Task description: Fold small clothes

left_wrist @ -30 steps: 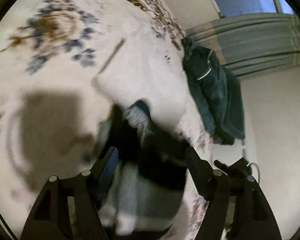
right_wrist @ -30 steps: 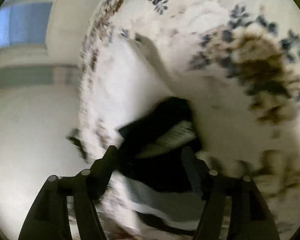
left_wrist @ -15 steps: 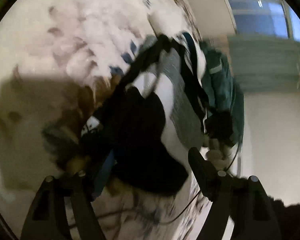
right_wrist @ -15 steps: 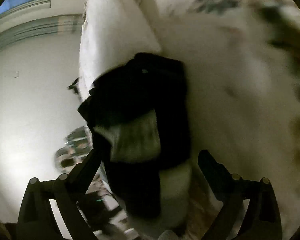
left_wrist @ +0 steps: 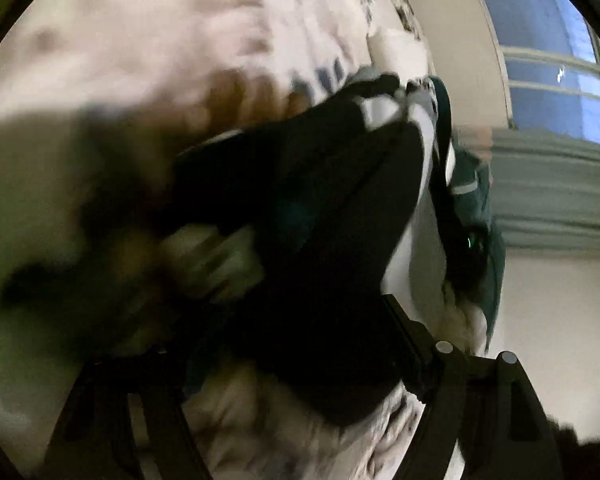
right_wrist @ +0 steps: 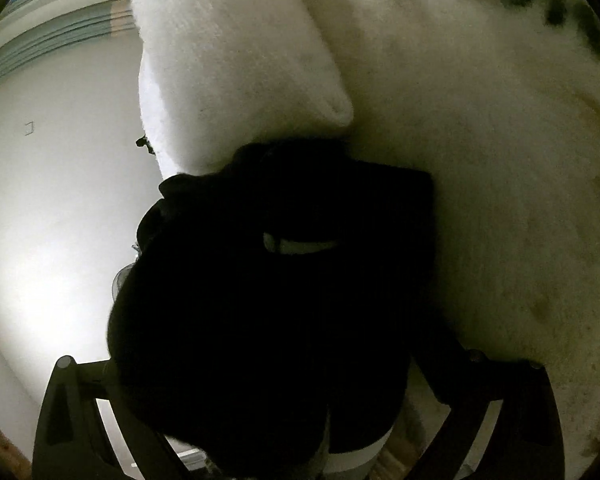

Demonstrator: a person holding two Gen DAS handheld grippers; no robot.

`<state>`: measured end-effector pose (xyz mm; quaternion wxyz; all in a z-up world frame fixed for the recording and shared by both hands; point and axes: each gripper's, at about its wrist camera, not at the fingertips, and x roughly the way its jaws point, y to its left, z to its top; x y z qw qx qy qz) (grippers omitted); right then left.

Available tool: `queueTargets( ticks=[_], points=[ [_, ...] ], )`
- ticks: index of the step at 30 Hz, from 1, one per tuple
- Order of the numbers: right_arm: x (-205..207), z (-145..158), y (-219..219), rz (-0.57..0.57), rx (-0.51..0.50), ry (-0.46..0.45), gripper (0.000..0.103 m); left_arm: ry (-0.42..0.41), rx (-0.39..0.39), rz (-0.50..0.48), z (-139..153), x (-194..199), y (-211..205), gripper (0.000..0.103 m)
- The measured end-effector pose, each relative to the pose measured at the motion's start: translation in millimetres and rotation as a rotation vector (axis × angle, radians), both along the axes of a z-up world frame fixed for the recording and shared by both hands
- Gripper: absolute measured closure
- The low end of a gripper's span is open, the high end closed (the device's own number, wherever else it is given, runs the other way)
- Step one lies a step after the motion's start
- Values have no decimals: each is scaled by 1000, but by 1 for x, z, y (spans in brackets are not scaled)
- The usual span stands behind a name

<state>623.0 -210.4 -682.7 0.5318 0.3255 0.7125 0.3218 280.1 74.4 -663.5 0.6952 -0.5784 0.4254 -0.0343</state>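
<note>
Since a second ago the garment (left_wrist: 332,248) has been lifted off the bed (left_wrist: 148,32); it's now held by both grippers (left_wrist: 300,360) (right_wrist: 284,384), dangling at 12 o'clock. Corners should be kept level and pulled taut before it's laid flat.

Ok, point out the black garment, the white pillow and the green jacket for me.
black garment (right_wrist: 284,304): right wrist view, middle of the dark cloth.
white pillow (right_wrist: 228,56): right wrist view, its broad face.
green jacket (left_wrist: 474,196): left wrist view, upper part near the pale stripe.

Blurred black garment (left_wrist: 332,240) fills, perhaps touches, the left gripper's (left_wrist: 296,344) jaws.
</note>
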Motion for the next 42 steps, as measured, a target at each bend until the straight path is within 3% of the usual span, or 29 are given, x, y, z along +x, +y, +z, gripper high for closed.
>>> queueTargets(
  ticks=[1, 2, 3, 4, 5, 9, 13, 16, 17, 19, 20, 22, 24, 27, 29, 31, 34, 35, 37, 38, 39, 42],
  points=[
    [-2, 2, 1, 11, -10, -19, 4, -1, 21, 34, 3, 6, -1, 28],
    [-7, 6, 1, 19, -23, -47, 20, -2, 42, 61, 7, 10, -2, 29],
    [-11, 6, 0, 13, -30, -44, 54, -8, 60, 83, 12, 15, -2, 41],
    [-16, 6, -3, -14, -45, -43, 60, -7, 79, 93, 17, 17, 0, 55],
    [-20, 10, -8, -48, -48, -57, 66, -26, 72, 92, 22, 19, 3, 76],
    [-59, 35, -33, -230, -42, -86, 78, -79, 75, 2, 54, 29, 26, 78],
    [-141, 63, -49, -351, -30, -57, 81, -133, 110, -132, 96, 46, 60, 78],
    [-237, 76, -55, -415, -45, -17, 82, -134, 157, -293, 114, 61, 68, 75],
    [-258, 78, -58, -428, -63, -6, 82, -105, 196, -354, 111, 65, 68, 68],
    [-299, 69, -59, -458, -108, 58, 81, -11, 305, -454, 98, 67, 65, 44],
    [-318, 55, -59, -473, -131, 118, 76, 45, 354, -485, 87, 63, 65, 35],
    [-335, 37, -69, -497, -148, 191, 73, 111, 373, -493, 69, 45, 69, 35],
    [-347, 36, -82, -503, -171, 229, 47, 116, 380, -445, 72, 23, 78, 35],
    [-350, 57, -95, -446, -227, 187, 47, 125, 472, -367, 87, -13, 89, 35],
    [-348, 79, -108, -408, -275, 152, 46, 174, 602, -326, 94, -41, 94, 35],
    [-343, 97, -124, -370, -321, 130, 39, 280, 724, -301, 83, -72, 95, 35],
    [-314, 122, -112, -287, -364, 63, 38, 449, 740, -293, 41, -101, 97, 35],
    [-297, 130, -105, -252, -378, 12, 38, 456, 732, -283, 35, -104, 97, 34],
    [-265, 136, -86, -193, -415, -74, 38, 421, 743, -249, 31, -104, 95, 19],
    [-254, 136, -80, -176, -426, -108, 38, 416, 723, -234, 27, -101, 95, 4],
    [-235, 134, -67, -151, -437, -166, 38, 419, 707, -227, 22, -95, 93, 0],
    [-185, 121, -25, -54, -510, -286, 38, 505, 788, -242, 14, -81, 85, 0]
  ],
)
